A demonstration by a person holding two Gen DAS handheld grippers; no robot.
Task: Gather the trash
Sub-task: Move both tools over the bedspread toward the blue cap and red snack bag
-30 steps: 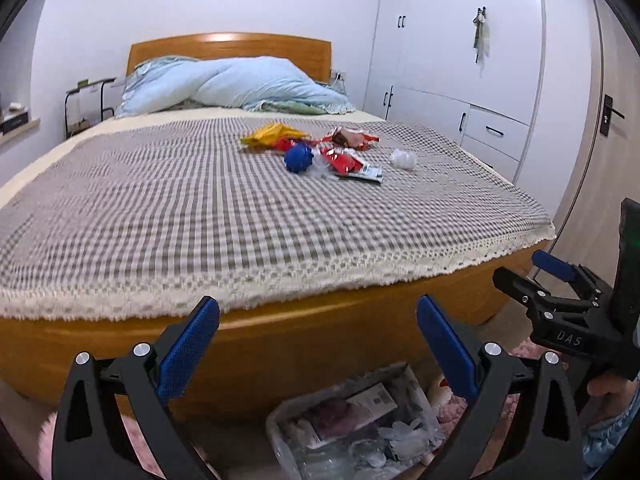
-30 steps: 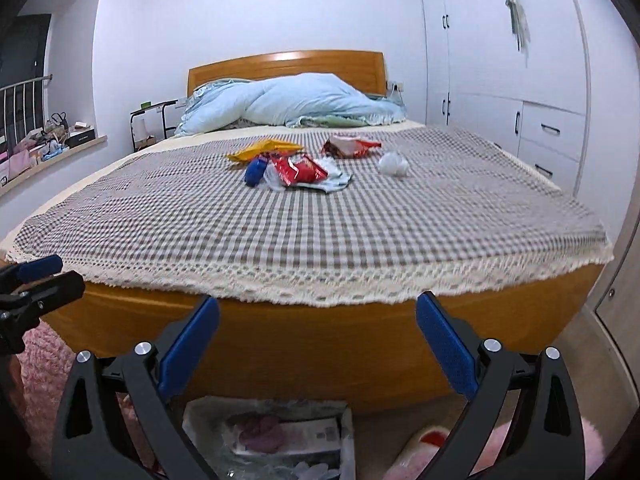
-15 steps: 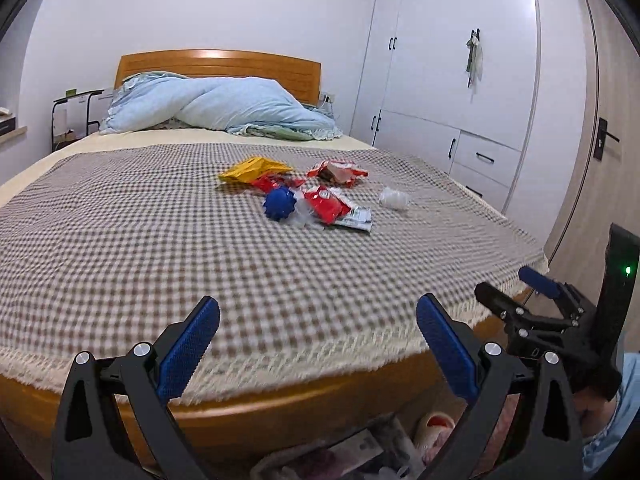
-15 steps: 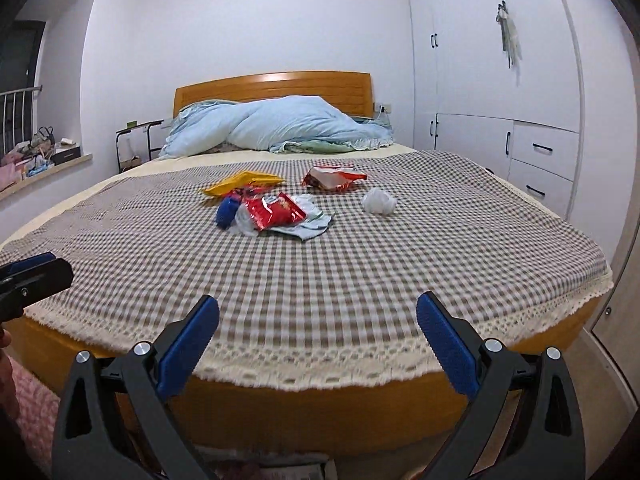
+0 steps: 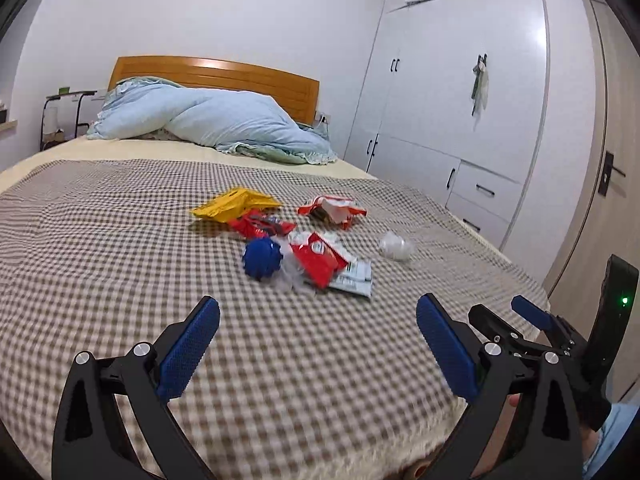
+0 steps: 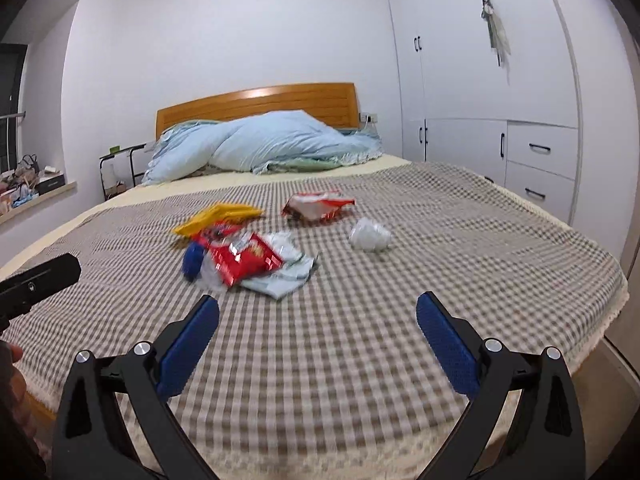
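A: Where does the trash lie?

B: In the left wrist view it sits at the centre of the frame, on the checked bedspread [image 5: 120, 240]; a yellow packet [image 5: 234, 209], a red wrapper [image 5: 318, 258] lying over a pale printed sachet [image 5: 354, 278], a blue crumpled ball [image 5: 262, 257] just beside them, a torn red-and-white bag [image 5: 332, 210] further up, and a clear plastic wad [image 5: 396, 246] off to the right.

A: And the grippers?

B: The left gripper [image 5: 318, 344] fills the lower part of its frame, jaws spread wide, nothing between them; the right gripper [image 6: 318, 344] is likewise spread and empty, low in its own view; both are well short of the pile.

A: How will the pieces handle?

B: Lightly, I judge; foil wrappers are thin, slick and crackly, so a flat pinch may slide; better to take the red wrapper by a raised, crumpled edge; the ball and the wad look soft and should squash between the pads, so pinch across the middle.

A: Any risk?

B: The cloth may bunch up into the jaws; the sachet below may lift along or slip free.
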